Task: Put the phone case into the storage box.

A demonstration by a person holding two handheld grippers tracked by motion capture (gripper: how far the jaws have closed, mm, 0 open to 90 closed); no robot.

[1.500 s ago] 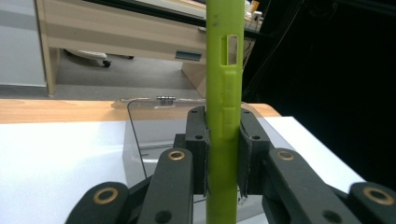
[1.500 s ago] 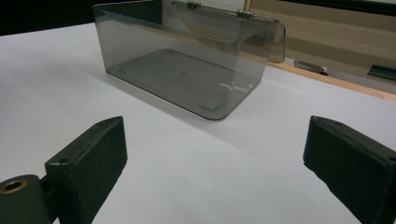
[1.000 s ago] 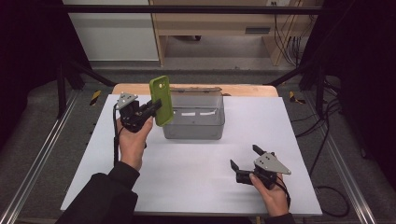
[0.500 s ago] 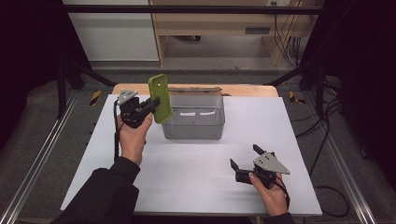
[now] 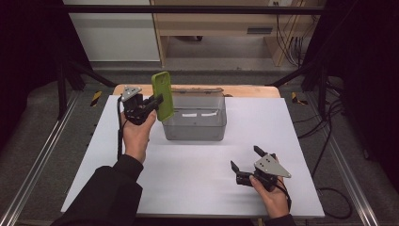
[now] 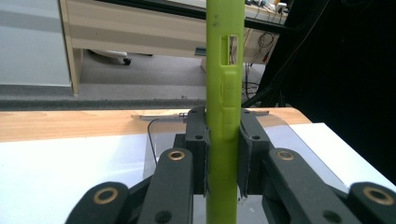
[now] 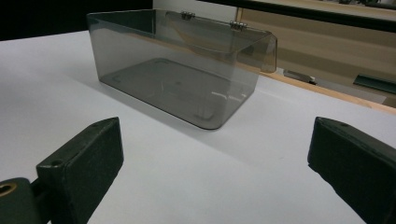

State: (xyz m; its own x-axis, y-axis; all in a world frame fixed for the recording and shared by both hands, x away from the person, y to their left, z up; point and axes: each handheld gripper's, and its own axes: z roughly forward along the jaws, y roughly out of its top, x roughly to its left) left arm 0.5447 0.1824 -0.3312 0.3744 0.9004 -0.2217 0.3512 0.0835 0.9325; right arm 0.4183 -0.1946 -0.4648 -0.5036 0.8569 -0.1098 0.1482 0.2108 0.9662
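Phone case held upright over the left end of the clear box.

White table carries the smoky plastic box near its far edge; the left gripper pinches the green phone case, long axis vertical, just beside the box's left wall. Right gripper, jaws spread and empty, rests well apart near the front edge.

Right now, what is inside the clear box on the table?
The clear box looks empty: its bare floor shows through the walls in the right gripper view. In the high view, the green phone case held by the left gripper covers its left corner.
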